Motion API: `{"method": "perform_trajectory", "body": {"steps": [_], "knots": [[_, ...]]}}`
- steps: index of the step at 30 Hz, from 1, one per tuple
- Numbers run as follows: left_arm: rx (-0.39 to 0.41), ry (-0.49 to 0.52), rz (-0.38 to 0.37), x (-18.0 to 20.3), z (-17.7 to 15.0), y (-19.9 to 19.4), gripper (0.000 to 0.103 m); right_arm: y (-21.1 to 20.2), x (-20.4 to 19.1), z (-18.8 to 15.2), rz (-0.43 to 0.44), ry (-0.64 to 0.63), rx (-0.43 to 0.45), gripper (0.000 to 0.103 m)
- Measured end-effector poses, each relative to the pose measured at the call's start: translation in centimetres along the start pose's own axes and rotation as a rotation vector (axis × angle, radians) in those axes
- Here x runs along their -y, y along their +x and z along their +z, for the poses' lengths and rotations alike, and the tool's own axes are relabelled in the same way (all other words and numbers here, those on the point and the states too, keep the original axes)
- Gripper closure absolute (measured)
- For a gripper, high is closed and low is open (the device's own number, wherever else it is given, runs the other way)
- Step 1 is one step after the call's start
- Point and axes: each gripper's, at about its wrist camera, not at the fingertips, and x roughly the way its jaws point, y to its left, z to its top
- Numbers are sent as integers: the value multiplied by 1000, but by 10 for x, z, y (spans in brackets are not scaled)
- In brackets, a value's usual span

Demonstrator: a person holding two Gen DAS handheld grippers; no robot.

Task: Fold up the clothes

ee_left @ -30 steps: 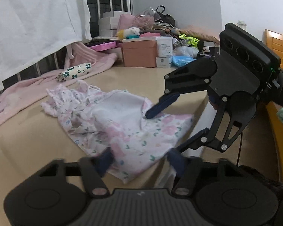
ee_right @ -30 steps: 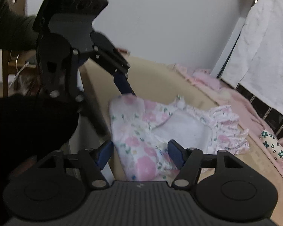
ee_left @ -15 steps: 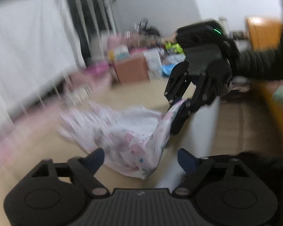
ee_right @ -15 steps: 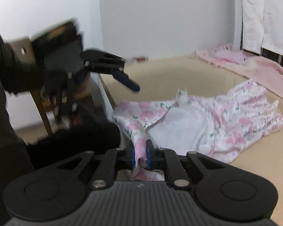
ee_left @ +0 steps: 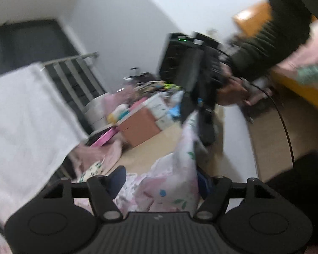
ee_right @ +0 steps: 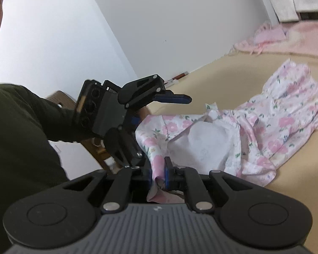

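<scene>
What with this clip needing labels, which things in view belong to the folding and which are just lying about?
Part of the job:
floral garment
right tongs, shut on its edge
left tongs, open, the cloth between them

Just lying about:
white towel
brown box
pink blanket

I see white garment (ee_right: pixel 254 127) w/ pink floral print, blk grippers w/ blue pads (ee_right: pixel 176 99), beige bed (ee_right: pixel 243 67), orange box (ee_left: pixel 137 127).
</scene>
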Motion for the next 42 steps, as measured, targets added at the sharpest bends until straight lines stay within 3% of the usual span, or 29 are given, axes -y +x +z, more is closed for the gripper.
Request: {"method": "perform_trajectory", "body": {"steps": [1, 3, 4, 6, 7, 8, 9, 12, 15, 17, 19, 22, 25, 28, 32, 34, 36, 40, 42], "knots": [[-22, -18, -36, -3, 1, 3, 69, 0, 2, 1, 0, 5, -4, 93], [-127, -140, -150, -16, 5, 14, 88, -3, 3, 0, -41, 3, 8, 92], [-166, -208, -181, -23, 5, 19, 90, -6, 0, -1, -75, 1, 24, 88], [-204, -355, -206, -39, 3, 23, 91, -16, -7, -6, -156, -26, 93, 65], [-216, -430, -221, -47, 2, 24, 92, -22, -15, -13, -219, -70, 136, 33], [-228, -505, -236, -55, 1, 25, 93, -26, -25, -21, -292, -128, 181, 13], [-240, -580, -250, -63, 0, 26, 93, -27, -34, -29, -352, -195, 206, 11], [-260, -722, -303, -82, -1, 23, 93, -15, -53, -52, -483, -344, 215, 12], [-289, -823, -366, -97, 3, 24, 93, 6, -55, -59, -538, -437, 233, 29], [-308, -866, -413, -103, 5, 19, 93, 14, -51, -57, -508, -466, 244, 54], [-319, -918, -455, -108, 5, 17, 93, 14, -35, -47, -403, -366, 227, 74], [-315, -1065, -431, -126, -7, 15, 92, 7, 0, -31, -240, -112, 214, 76], [-297, -1172, -373, -141, -23, 17, 83, -1, 33, -22, -154, 110, 239, 81], [-312, -1286, -253, -147, -41, 21, 75, -3, 53, -14, -132, 252, 241, 83], [-257, -1525, -101, -154, -66, 27, 74, -3, 70, -31, -152, 398, 309, 86], [-240, -1583, -61, -156, -74, 29, 69, -3, 63, -30, -229, 400, 345, 86], [-280, -1584, 2, -153, -78, 31, 63, -4, 54, -27, -319, 385, 379, 84], [-294, -1543, 138, -147, -79, 26, 60, -4, 35, -21, -501, 351, 446, 59], [-276, -1527, 168, -147, -75, 27, 61, -4, 25, -18, -592, 333, 478, 59]]}}
